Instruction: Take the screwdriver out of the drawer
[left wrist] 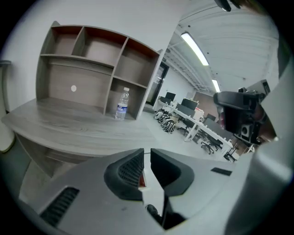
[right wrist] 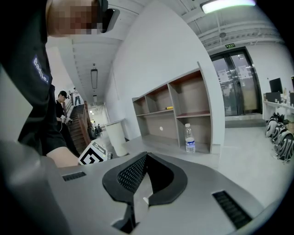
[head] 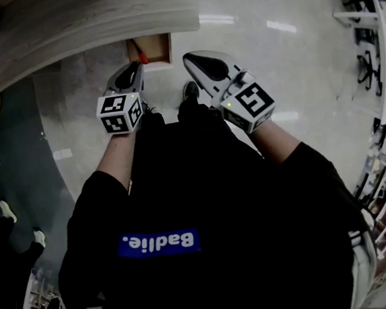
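Left gripper [left wrist: 147, 158] jaws ajar; screwdriver [head: 141, 55] half-hidden in drawer [head: 167, 49] under desk [head: 85, 25].

shelf unit [left wrist: 87, 69] is sitting on counter [left wrist: 69, 126], upper left | water bottle [left wrist: 121, 104] is standing upright in its lower-right compartment | white bin [right wrist: 116, 135] is standing centre-left

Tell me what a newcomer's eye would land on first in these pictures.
In the head view, the left gripper and right gripper stand out first, with black-and-white marker cubes against the person's black shirt. Just beyond the left gripper is a small open drawer with the screwdriver showing red inside. In the left gripper view, a lone water bottle stands in the shelf unit.
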Demonstrator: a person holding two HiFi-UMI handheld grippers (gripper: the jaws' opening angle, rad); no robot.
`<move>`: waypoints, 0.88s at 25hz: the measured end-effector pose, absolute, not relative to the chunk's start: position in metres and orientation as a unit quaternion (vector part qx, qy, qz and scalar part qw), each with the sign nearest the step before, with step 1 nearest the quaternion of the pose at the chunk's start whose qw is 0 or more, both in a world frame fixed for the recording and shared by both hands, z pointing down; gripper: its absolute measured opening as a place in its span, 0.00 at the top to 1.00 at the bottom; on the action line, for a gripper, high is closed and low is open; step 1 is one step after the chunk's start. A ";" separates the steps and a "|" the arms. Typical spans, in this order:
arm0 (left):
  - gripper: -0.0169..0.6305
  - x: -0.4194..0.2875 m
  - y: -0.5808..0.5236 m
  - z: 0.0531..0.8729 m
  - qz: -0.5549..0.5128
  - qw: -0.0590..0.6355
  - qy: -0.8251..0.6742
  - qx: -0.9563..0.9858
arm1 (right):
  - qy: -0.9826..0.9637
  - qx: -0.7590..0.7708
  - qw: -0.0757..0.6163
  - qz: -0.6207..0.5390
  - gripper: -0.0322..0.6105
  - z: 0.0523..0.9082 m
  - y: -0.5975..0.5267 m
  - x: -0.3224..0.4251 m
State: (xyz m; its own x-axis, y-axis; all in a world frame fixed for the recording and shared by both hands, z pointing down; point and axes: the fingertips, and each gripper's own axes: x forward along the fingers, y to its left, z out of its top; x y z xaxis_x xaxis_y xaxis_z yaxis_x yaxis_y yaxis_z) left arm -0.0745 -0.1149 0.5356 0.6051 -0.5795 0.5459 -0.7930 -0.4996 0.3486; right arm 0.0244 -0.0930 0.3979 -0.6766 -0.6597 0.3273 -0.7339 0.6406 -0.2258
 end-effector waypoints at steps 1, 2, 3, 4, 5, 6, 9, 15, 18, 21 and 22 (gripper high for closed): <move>0.91 -0.072 -0.118 0.545 0.189 0.297 -0.416 0.839 | -0.902 0.380 0.109 0.172 0.91 0.398 -0.096 0.030; 0.90 -0.069 -0.120 0.554 0.195 0.301 -0.426 0.831 | -0.905 0.374 0.110 0.172 0.91 0.399 -0.099 0.035; 0.90 -0.066 -0.122 0.563 0.201 0.306 -0.434 0.823 | -0.907 0.369 0.111 0.173 0.91 0.399 -0.102 0.040; 0.90 -0.063 -0.124 0.572 0.207 0.311 -0.441 0.816 | -0.908 0.364 0.112 0.173 0.91 0.400 -0.105 0.044; 0.89 -0.060 -0.126 0.582 0.212 0.317 -0.446 0.810 | -0.909 0.361 0.112 0.174 0.91 0.401 -0.109 0.047; 0.89 -0.058 -0.129 0.592 0.216 0.321 -0.451 0.804 | -0.910 0.360 0.113 0.174 0.91 0.403 -0.113 0.049; 0.86 -0.061 -0.138 0.623 0.224 0.335 -0.463 0.789 | -0.909 0.360 0.113 0.177 0.91 0.412 -0.121 0.050; 0.82 -0.070 -0.156 0.678 0.239 0.365 -0.496 0.750 | -0.909 0.352 0.118 0.190 0.91 0.431 -0.125 0.048; 0.82 -0.076 -0.160 0.703 0.251 0.384 -0.519 0.721 | -0.907 0.353 0.121 0.196 0.91 0.434 -0.124 0.046; 0.82 -0.082 -0.163 0.729 0.260 0.410 -0.539 0.689 | -0.907 0.351 0.124 0.197 0.91 0.434 -0.125 0.043; 0.82 -0.083 -0.165 0.739 0.264 0.415 -0.542 0.681 | -0.907 0.350 0.126 0.197 0.91 0.435 -0.128 0.042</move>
State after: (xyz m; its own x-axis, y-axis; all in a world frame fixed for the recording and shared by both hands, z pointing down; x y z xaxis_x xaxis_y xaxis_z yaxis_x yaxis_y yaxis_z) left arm -0.0835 -0.1654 0.7389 0.2730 -0.5190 0.8100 -0.9578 -0.0677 0.2794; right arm 0.0419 -0.1280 0.4345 -0.7228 -0.5858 0.3665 -0.6851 0.6766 -0.2698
